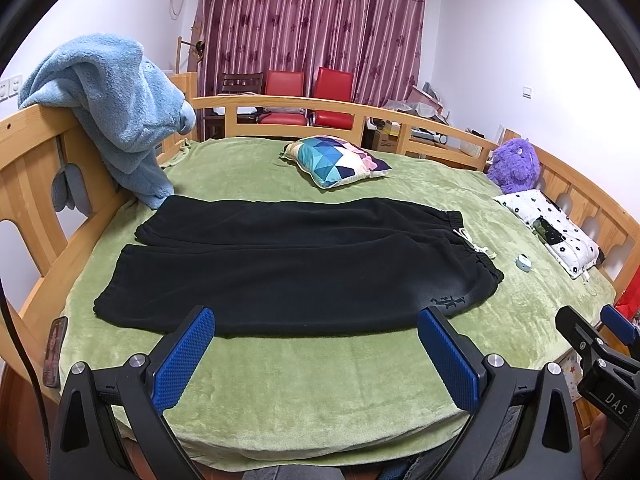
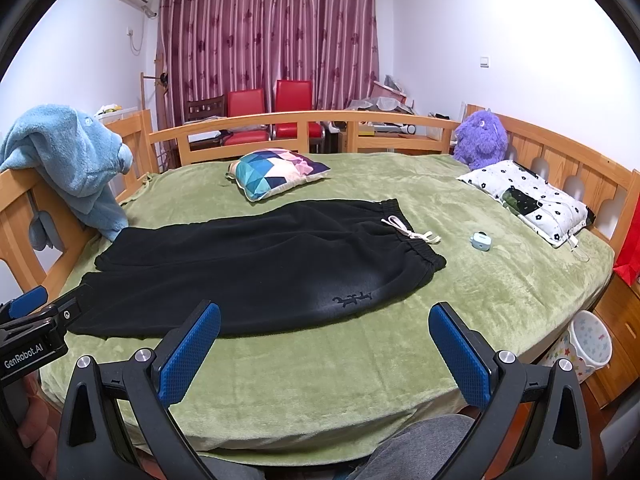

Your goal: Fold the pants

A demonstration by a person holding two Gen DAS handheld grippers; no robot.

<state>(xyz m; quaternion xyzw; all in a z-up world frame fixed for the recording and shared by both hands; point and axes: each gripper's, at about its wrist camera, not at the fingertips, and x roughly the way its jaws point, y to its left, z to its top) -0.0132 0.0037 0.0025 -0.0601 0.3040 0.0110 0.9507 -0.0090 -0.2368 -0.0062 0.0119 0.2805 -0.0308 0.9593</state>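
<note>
A blue robe (image 1: 116, 116) hangs on the bed rail at left. Black pants (image 1: 296, 264) lie flat across the green bed (image 1: 320, 380), cuffs left, waistband right. Left tongs (image 1: 316, 354) and right tongs (image 2: 324, 354) hover spread wide, empty, near the pants' front edge.

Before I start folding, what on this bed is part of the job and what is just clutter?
Job:
black pants, spread flat on the green blanket
left gripper, jaws open
right gripper, jaws open

Lying about:
geometric cushion
small blue case, right of the waistband
flowered pillow
purple plush toy
blue fleece on the bed rail
</note>
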